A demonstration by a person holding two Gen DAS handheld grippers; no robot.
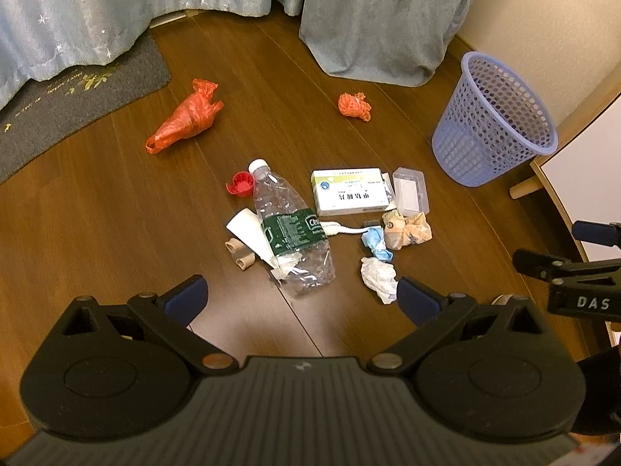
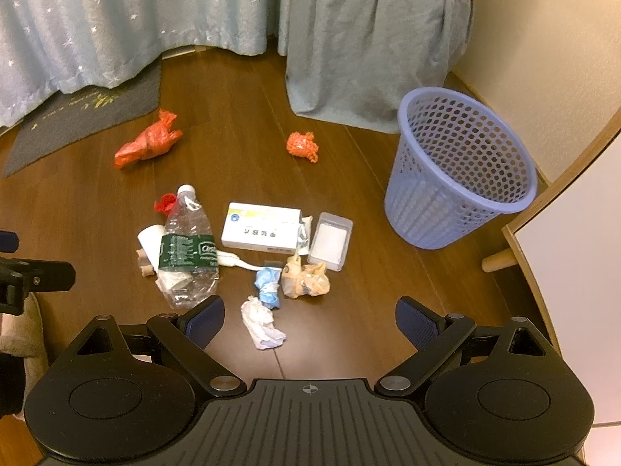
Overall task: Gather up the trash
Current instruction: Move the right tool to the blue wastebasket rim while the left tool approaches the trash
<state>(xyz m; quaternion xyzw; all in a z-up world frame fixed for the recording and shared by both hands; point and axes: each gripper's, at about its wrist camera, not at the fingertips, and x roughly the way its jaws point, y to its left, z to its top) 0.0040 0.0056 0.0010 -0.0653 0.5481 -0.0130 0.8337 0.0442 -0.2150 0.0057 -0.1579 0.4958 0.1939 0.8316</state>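
While both tools, left tool (image 1: 300, 297) and right tool (image 2: 309, 320), hover released above the floor (image 2: 349, 334), the blue basket (image 2: 458, 171) looks empty. Trash lies beside it: a bottle (image 2: 186, 248), a box (image 2: 262, 231), tissues (image 2: 262, 328). A toothbrush (image 2: 236, 261) is partly hidden under the bottle.

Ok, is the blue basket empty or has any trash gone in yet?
Empty, as far as shows: the blue basket stands upright, and only bare mesh shows through its open mouth. Its very bottom is partly hidden by the rim.
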